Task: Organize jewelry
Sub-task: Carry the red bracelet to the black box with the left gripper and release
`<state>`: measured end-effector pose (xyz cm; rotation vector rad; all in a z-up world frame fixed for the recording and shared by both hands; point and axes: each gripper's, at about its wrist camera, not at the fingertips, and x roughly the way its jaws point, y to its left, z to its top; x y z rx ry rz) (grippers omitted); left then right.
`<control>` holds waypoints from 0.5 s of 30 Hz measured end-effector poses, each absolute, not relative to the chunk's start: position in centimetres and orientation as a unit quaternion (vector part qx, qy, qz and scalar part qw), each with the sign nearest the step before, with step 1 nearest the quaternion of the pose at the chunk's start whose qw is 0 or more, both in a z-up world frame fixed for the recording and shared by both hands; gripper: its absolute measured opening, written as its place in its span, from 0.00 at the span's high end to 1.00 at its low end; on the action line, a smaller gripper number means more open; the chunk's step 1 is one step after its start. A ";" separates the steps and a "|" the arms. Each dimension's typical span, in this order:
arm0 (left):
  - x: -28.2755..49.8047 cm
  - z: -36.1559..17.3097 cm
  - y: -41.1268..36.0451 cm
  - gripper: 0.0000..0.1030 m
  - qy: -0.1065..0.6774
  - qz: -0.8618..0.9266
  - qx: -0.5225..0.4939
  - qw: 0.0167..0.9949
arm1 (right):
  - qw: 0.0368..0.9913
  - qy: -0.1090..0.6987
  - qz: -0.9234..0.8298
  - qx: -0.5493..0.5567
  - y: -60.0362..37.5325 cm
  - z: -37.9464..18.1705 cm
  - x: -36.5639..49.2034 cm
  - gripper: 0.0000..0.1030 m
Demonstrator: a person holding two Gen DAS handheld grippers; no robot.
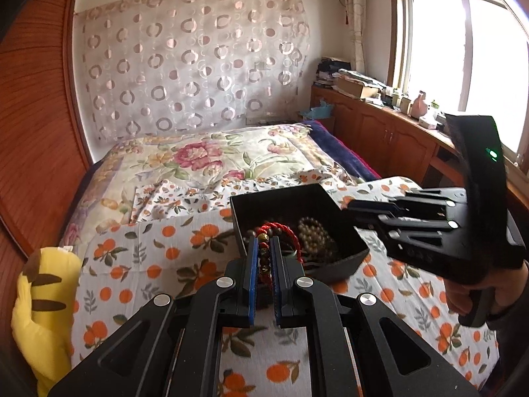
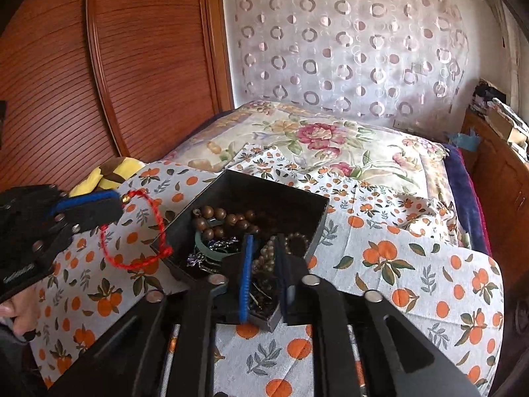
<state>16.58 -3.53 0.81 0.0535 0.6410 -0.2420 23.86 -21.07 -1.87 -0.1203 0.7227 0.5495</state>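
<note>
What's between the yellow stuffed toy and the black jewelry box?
Only bare orange-print cloth separates the yellow stuffed toy from the black jewelry box, in the left wrist view.

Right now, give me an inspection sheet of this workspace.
Surface: bed sheet with orange print, rumpled.
Job's things: black box holding brown bead strands, pale bead bracelet and silvery pieces; red cord bracelet lifted, hanging outside the box.
Clutter: yellow plush toy at the bed's edge.
Grippers: left tool shut on the red cord bracelet; right tool slightly open over the box, nothing pinched.
Cables: nothing seen.
Surroundings: floral quilt, wooden cabinets, window.
</note>
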 end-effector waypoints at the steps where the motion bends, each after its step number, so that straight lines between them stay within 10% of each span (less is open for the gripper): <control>1: 17.0 0.8 -3.6 0.94 0.315 -0.119 0.025 0.941 | 0.898 0.348 0.263 -0.057 -21.3 -1.8 23.8 0.81; 15: 20.7 -0.3 -6.4 0.94 0.331 -0.127 0.032 0.934 | 0.900 0.352 0.249 -0.063 -25.1 -3.0 20.8 0.81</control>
